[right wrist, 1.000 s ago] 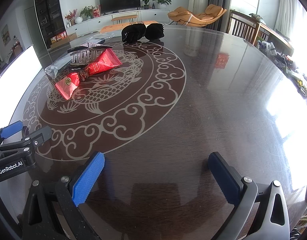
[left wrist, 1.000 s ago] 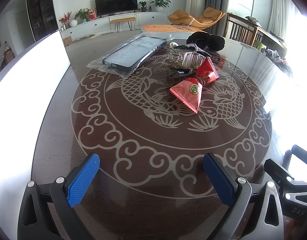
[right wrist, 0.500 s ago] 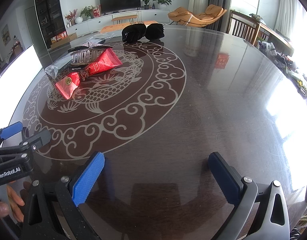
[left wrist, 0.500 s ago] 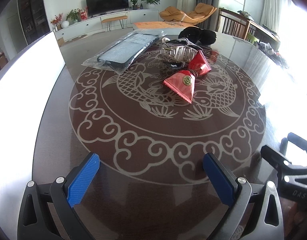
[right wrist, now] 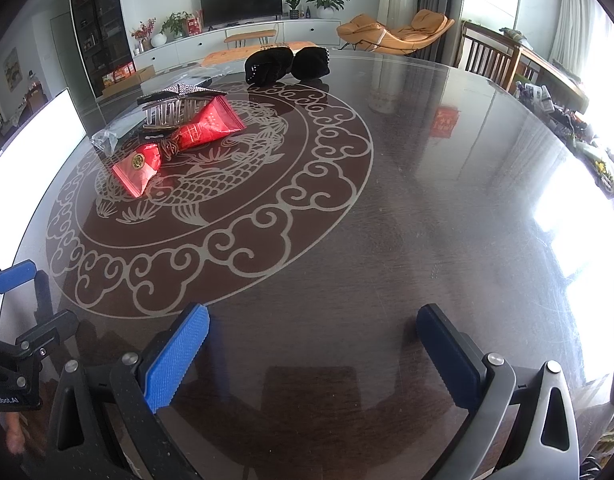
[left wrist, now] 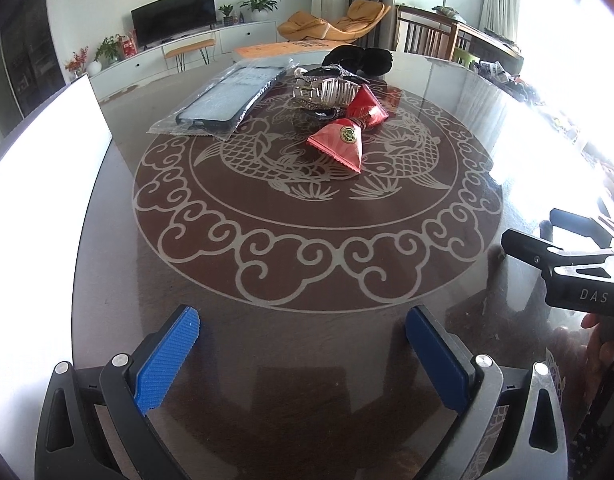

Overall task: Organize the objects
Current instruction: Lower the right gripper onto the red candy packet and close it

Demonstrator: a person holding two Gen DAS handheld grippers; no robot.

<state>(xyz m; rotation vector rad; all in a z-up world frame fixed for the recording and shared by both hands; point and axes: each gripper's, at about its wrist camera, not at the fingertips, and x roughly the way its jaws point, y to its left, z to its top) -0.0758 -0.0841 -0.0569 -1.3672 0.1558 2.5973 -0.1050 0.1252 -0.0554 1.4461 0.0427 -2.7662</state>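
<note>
Left tool [left wrist: 303, 340]: jaws spread wide with nothing between them, held low over the near edge of the worktop [left wrist: 307, 360].
Right tool [right wrist: 313, 340]: also spread wide and holding nothing, over the bare near part of the worktop, to the right of the round fish pattern [right wrist: 211, 184].
Red packets: two lie near the middle of the pattern, well apart from both tools; the near red packet [left wrist: 339, 146] carries a round gold seal, and the far red packet [left wrist: 365, 106] lies just behind it.
Hair claw [left wrist: 327, 88]: silver, at the far side of the red packets, touching the far one.
Phone case in a clear bag [left wrist: 227, 100]: lies on the far left of the pattern, just left of the hair claw.
Black cloth bundle [left wrist: 359, 58]: farthest of the group, beyond the hair claw.
Seen from the right tool: the whole group lies far and to the left; the black cloth bundle [right wrist: 287, 64] is the farthest.
White board [left wrist: 39, 152]: stands along the left edge of the worktop.
</note>
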